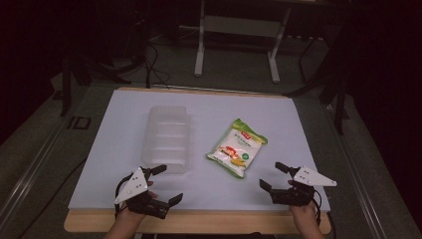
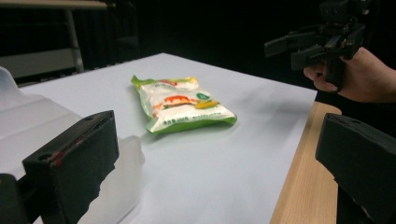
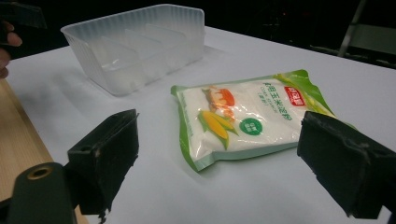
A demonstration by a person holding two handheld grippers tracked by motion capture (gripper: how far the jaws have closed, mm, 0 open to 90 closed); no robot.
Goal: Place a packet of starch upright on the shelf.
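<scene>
While grippers gape, clear tray (image 1: 166, 139) flanks pouch (image 1: 237, 148).

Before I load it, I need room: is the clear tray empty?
Empty. The clear tray shows bare dividers and nothing inside; the green snack bag lies flat on the white sheet beside it.

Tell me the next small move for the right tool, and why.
Probably ease the right tool forward and down over the near end of the green-edged bag. Its jaws stand open and empty, aimed at the bag, which lies flat and untouched beside the clear tray.
</scene>
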